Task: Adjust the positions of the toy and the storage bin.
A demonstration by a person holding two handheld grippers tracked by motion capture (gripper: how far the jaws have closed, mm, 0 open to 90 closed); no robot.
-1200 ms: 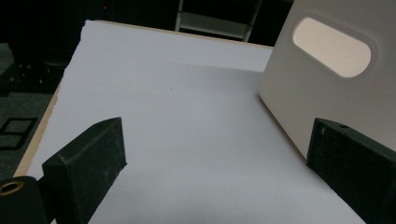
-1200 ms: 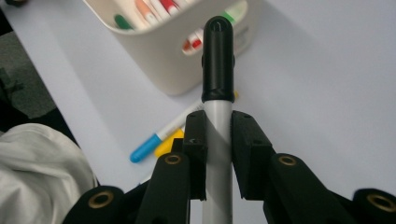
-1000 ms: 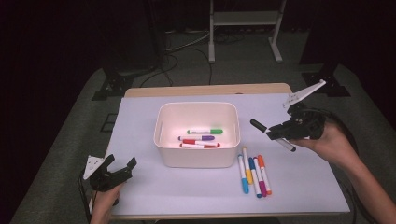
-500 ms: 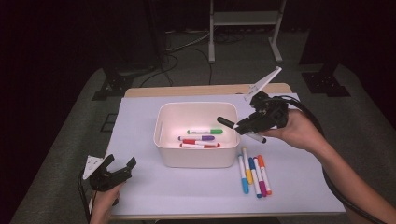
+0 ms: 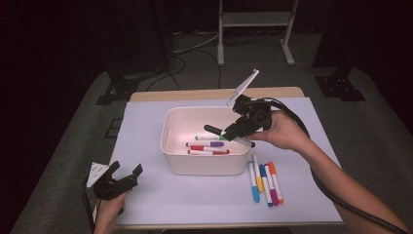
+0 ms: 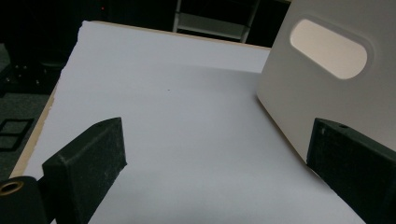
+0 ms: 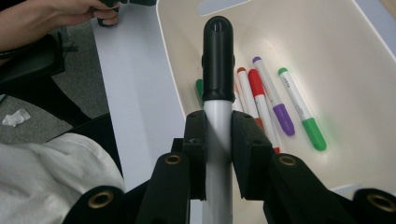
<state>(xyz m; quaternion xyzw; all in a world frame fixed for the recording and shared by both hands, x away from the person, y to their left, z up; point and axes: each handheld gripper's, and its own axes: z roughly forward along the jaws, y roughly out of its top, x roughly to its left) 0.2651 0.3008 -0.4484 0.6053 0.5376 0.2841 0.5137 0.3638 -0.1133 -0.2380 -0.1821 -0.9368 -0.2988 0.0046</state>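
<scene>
We see a table (image 5: 146,195) under a pale sheet, and we take the white bin (image 5: 204,163) near its middle as our landmark. From the left gripper view the bin's side wall (image 6: 299,93) with its oval handle slot stands just beyond that gripper's far jaw.

Inside the bin lie loose markers: in the right gripper view a green-capped marker (image 7: 301,109), a purple-capped marker (image 7: 275,98) and 2 red-capped markers (image 7: 257,100) rest side by side on the floor of the bin.

On the sheet just beside the bin's near right corner, 4 markers (image 5: 264,181) lie in a row, touching one another: blue, yellow, magenta and orange.

Our right gripper (image 5: 229,132) hangs over the right half of the bin, above its rim, with the hand (image 5: 282,131) behind it just outside the bin's right wall. Its jaws are pinched tight on a black-capped marker (image 7: 218,84), gripping the white barrel while the black cap sticks out ahead over the markers in the bin. In the high view this marker (image 5: 216,130) points toward the bin's middle.

Our left gripper (image 5: 124,173) sits well apart from the bin, off its near left corner by the table's edge, jaws spread wide with nothing between them.
</scene>
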